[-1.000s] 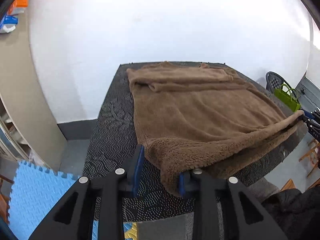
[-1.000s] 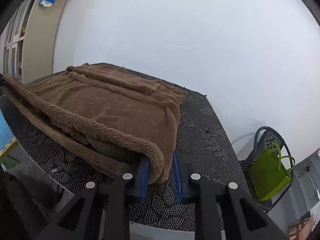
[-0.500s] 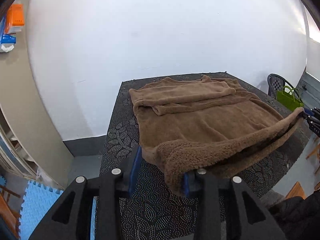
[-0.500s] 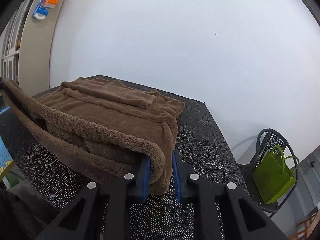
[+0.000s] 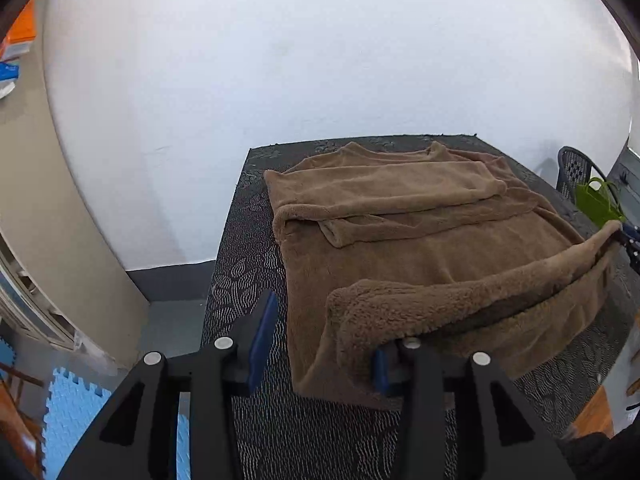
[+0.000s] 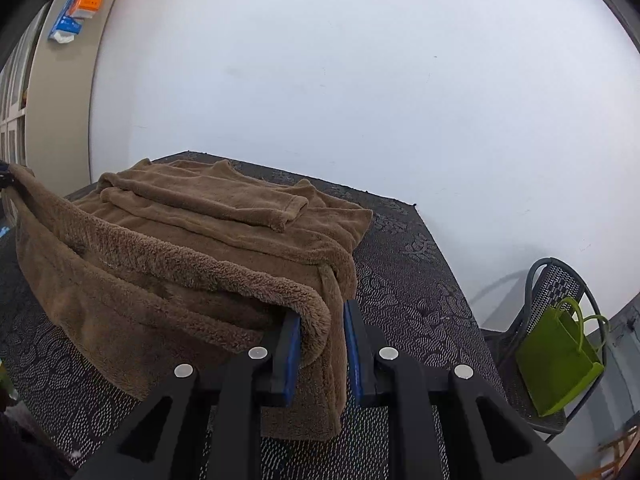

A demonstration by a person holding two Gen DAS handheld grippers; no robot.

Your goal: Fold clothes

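A brown fleece sweater (image 5: 400,240) lies on the dark patterned table (image 5: 236,280), its sleeves folded across the far part. The near hem is raised off the table and stretched between both grippers. My left gripper (image 5: 320,344) has its fingers wide apart. The hem's left corner curls over the right finger (image 5: 400,364), and a gap shows beside the left pad (image 5: 262,340). My right gripper (image 6: 320,344) is shut on the sweater's (image 6: 200,240) right hem corner, with fleece pinched between the blue pads. The right gripper (image 5: 630,238) also shows at the left wrist view's right edge.
A white wall stands behind the table (image 6: 400,280). A black mesh chair (image 6: 556,280) carrying a green bag (image 6: 556,364) is right of the table. Blue foam mats (image 5: 72,404) cover the floor at the left, beside a beige cabinet (image 5: 48,220).
Both grippers have risen and moved forward, lifting the near hem higher off the table and carrying it over the sweater body. Finger spacing looks unchanged.
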